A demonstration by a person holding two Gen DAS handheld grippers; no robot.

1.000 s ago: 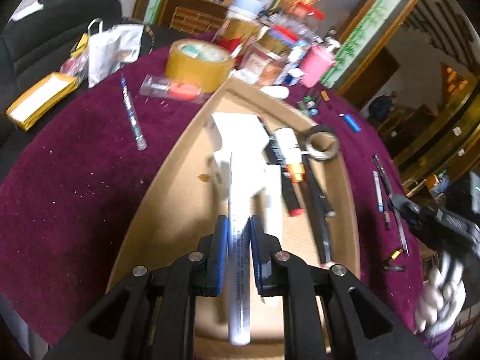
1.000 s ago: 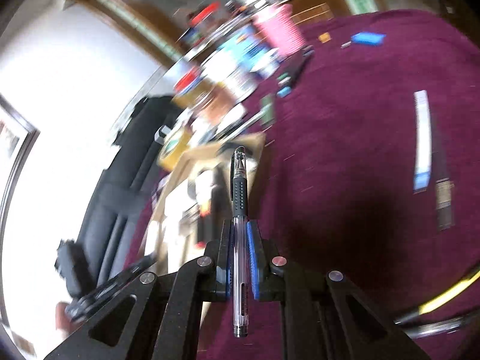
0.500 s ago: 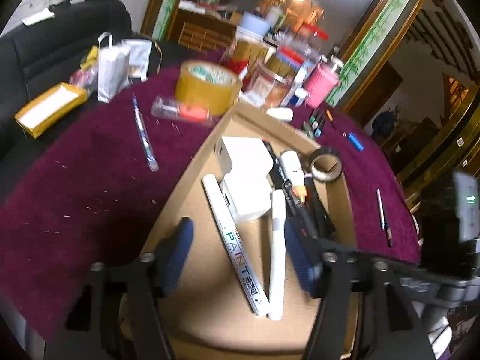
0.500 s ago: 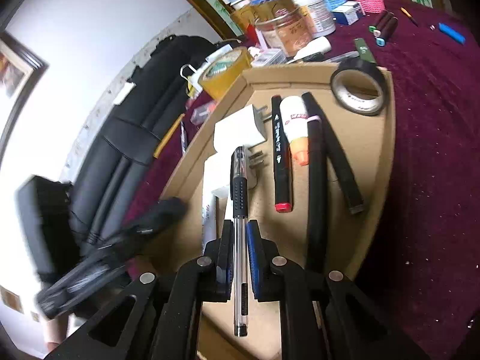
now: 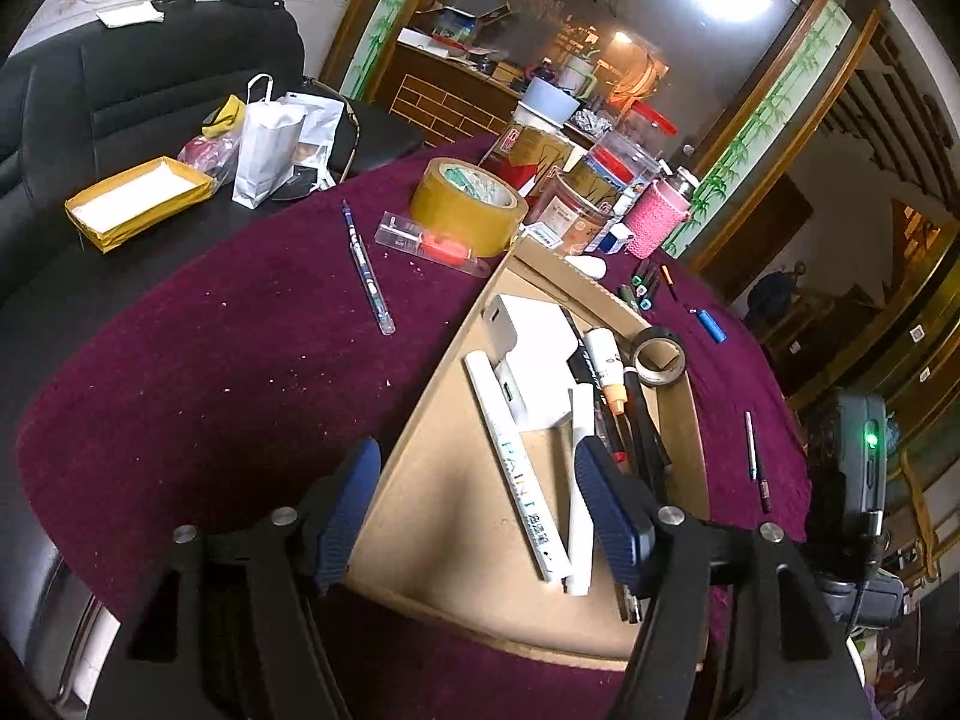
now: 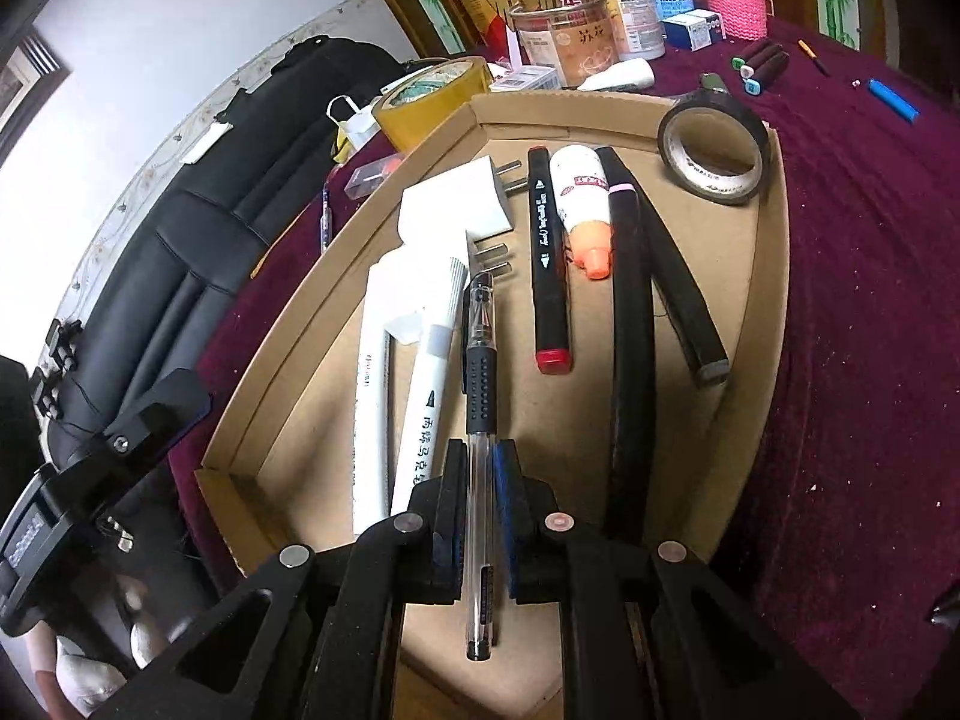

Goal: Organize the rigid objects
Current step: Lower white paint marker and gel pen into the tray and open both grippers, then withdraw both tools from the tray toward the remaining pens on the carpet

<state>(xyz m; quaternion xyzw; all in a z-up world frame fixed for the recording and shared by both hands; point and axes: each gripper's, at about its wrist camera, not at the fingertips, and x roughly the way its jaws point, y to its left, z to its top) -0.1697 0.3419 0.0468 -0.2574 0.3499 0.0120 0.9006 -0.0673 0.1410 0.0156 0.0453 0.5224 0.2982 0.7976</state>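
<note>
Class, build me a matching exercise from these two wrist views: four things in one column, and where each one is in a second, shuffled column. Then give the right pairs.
Things
1. clear gel pen
2. black tape roll
3. yellow tape roll
4. blue pen

Places
A. on the purple cloth, left of the cardboard tray
B. between the right gripper pads
C. in the tray's far right corner
D. on the cloth just beyond the tray's far corner

Pairs: 1-B, 2-C, 3-D, 4-A
</note>
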